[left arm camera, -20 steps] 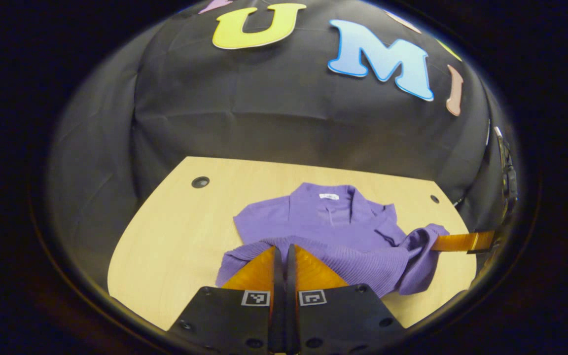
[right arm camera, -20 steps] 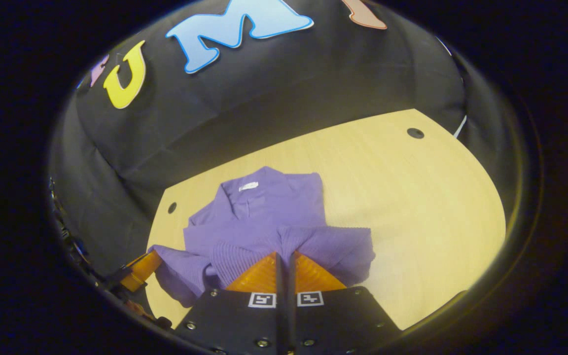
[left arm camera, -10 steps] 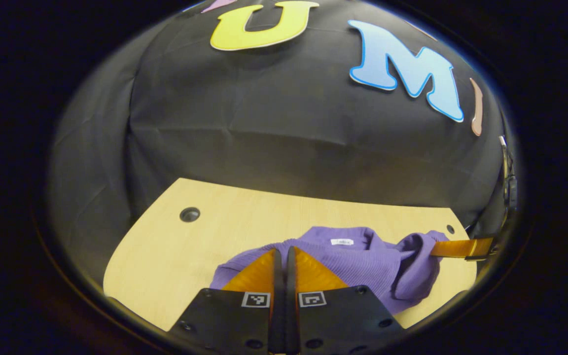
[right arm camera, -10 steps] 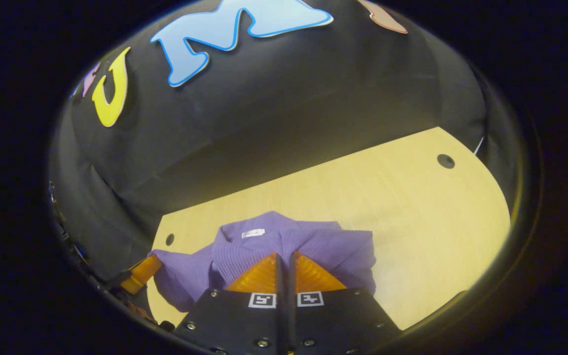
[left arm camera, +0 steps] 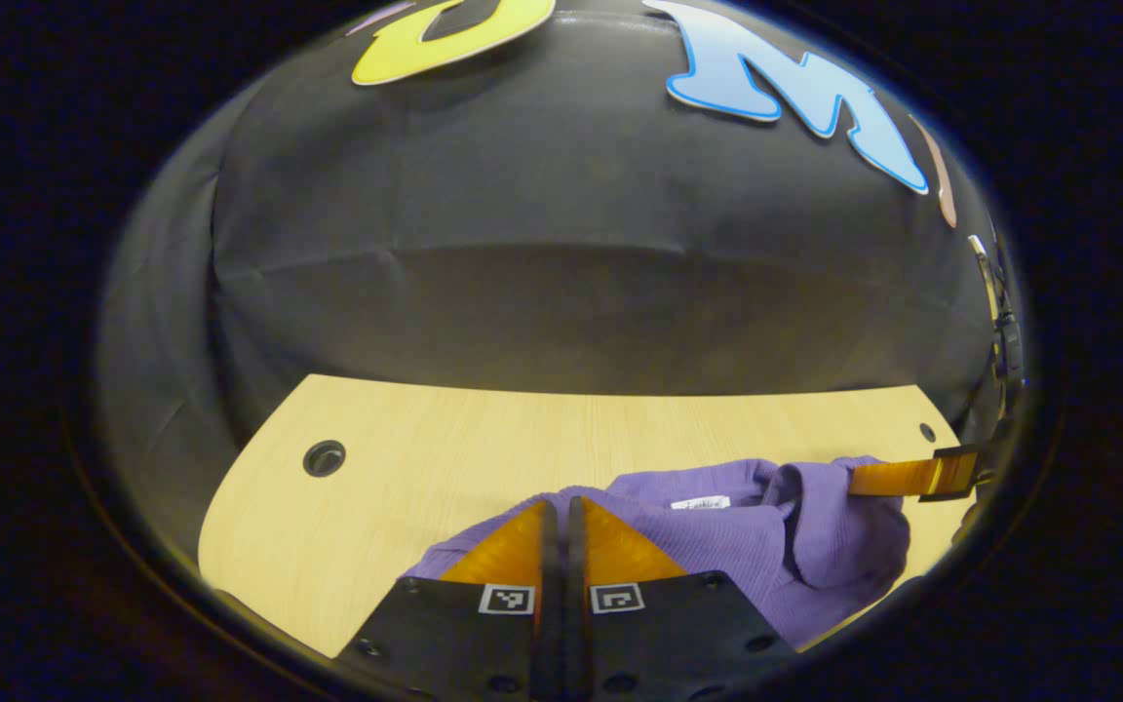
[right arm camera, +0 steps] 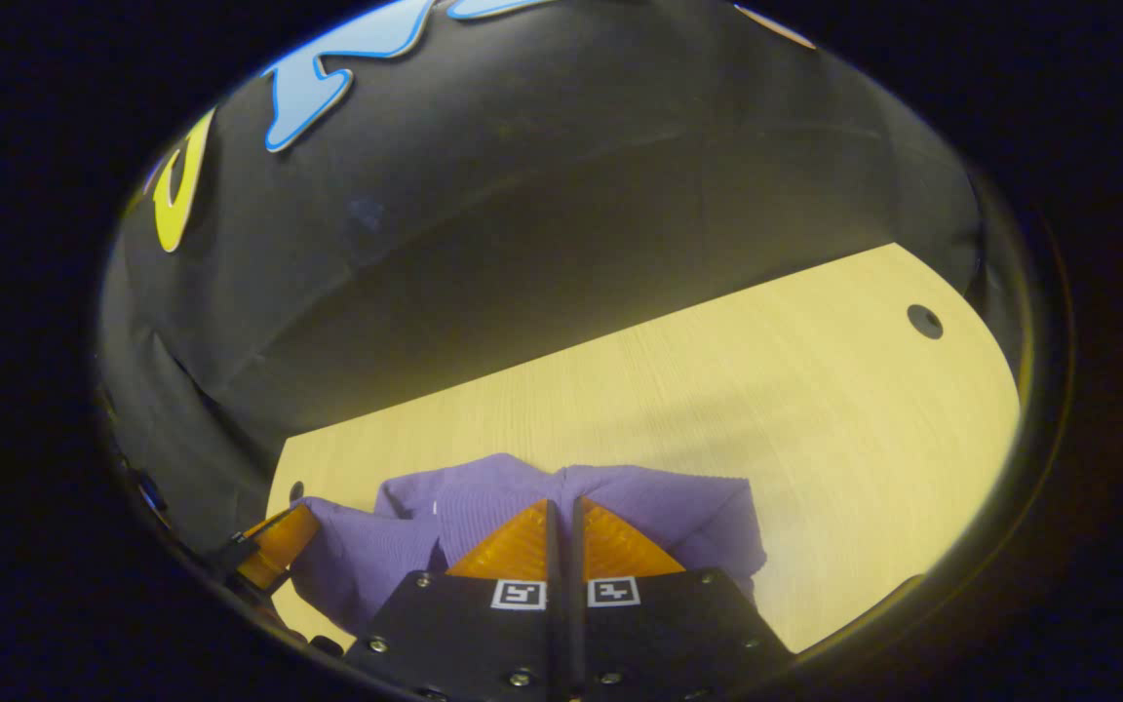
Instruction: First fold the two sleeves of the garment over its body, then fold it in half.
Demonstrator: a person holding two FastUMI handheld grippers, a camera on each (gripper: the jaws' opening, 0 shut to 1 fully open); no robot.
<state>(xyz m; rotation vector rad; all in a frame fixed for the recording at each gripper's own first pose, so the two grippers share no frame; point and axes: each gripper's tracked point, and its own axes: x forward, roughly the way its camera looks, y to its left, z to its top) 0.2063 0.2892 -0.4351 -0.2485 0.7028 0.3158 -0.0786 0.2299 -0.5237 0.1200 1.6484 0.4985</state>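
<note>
The wooden table (left arm camera: 406, 439) carries the purple garment (left arm camera: 747, 531) near its front edge, bunched and doubled over so that sleeves and body cannot be told apart and only a small white neck label (left arm camera: 700, 503) is distinguishable. The left gripper (left arm camera: 561, 509) has its fingers pressed together on a lifted ribbed edge of the garment, the pinched cloth itself hidden behind them. The right gripper (right arm camera: 561, 509) is likewise clamped on the garment's edge; its fingertips are buried in a fold where it appears in the left gripper view (left arm camera: 859, 478).
</note>
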